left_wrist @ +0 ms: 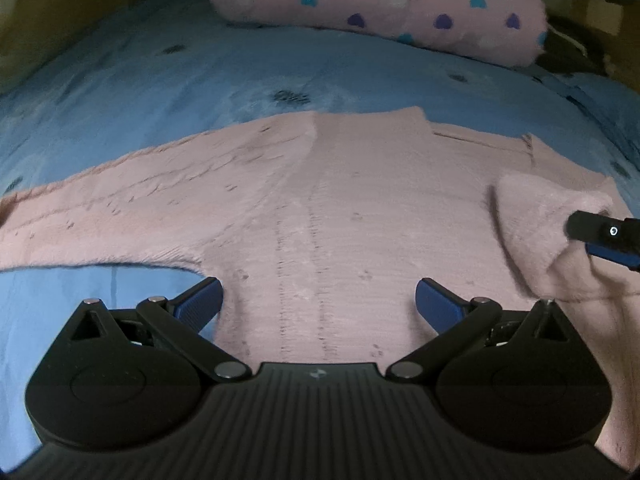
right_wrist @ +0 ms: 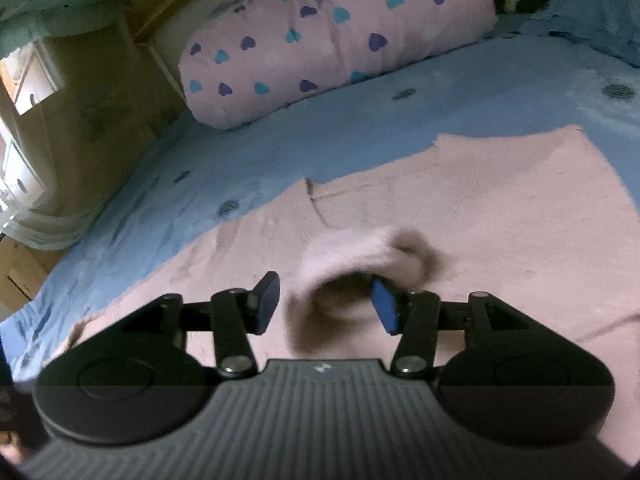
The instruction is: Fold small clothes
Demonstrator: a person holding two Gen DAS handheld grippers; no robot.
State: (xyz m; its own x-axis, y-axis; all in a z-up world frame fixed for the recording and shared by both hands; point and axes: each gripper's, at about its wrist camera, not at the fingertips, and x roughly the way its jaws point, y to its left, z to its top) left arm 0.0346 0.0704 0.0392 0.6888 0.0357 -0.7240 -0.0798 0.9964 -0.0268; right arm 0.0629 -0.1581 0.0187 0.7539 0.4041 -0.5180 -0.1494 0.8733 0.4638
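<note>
Pink fuzzy knit sweater lies spread flat across the blue bed cover, its long axis running from you toward the heart-print pink pillow at the bed's far edge, one sleeve stretched out toward the left edge. Your left tongs hover released at the near hem, fingers wide apart, nothing between them. Your right tongs are the nearer pair to the action: the fluffy right cuff is bunched and lifted over the sweater's body, its fabric sitting between the parted fingers. It's blurred there, so I cannot tell whether you truly have it pinched. The fold, by my reading, goes leftward across the chest. The knit looks soft, thick and floppy.
</note>
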